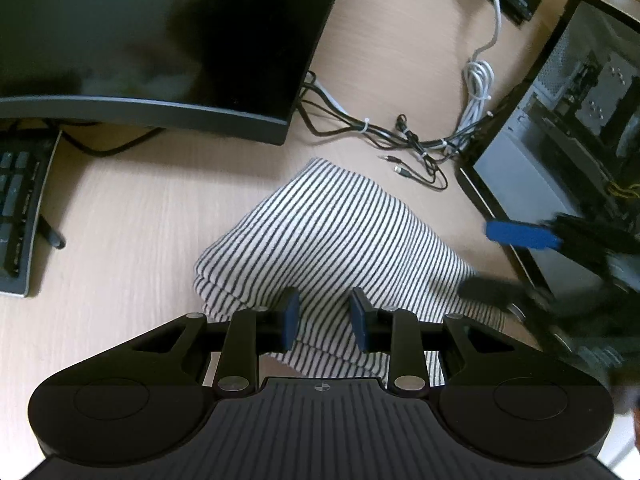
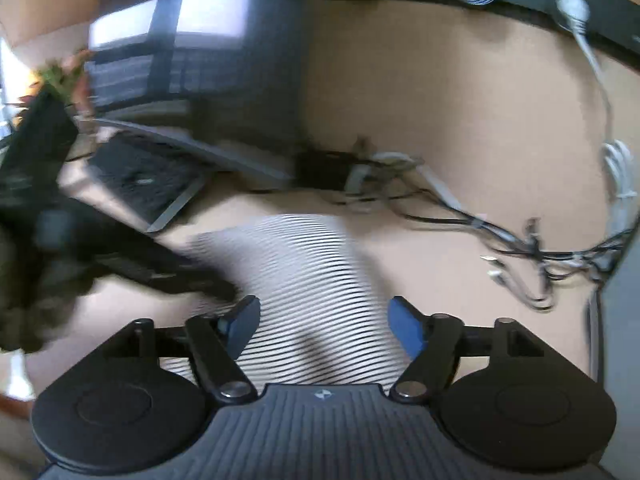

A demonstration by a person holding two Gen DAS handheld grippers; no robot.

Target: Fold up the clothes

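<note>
A: Locate the garment.

B: The striped garment point(image 1: 332, 240) lies folded in stacked layers on the wooden desk point(image 1: 132, 208), at centre frame in the left wrist view. In the right wrist view it occupies the lower centre, blurred.

A: State of the left gripper?

B: The left gripper point(image 1: 325, 320) sits at the lower centre of its frame, jaws narrow, with the blue pads point(image 1: 291, 320) standing over the near edge of the cloth. A fold of fabric runs between them — whether the pads press on it cannot be determined.

A: State of the right gripper?

B: The right gripper point(image 2: 325, 326) has its jaws set wide, nothing between the pads; the striped cloth lies below and beyond them. In the left wrist view the same tool appears blurred at the right edge, over the garment's right side.

A: Surroundings?

B: A dark monitor point(image 1: 160, 40) fills the upper left of the left wrist view, with a keyboard point(image 1: 20, 216) at the left edge. A bundle of black and white cables point(image 1: 420, 140) lies just beyond the garment's far corner, upper right of centre. An open computer case point(image 1: 568, 128) stands at the right edge, near the garment — not touching it.
</note>
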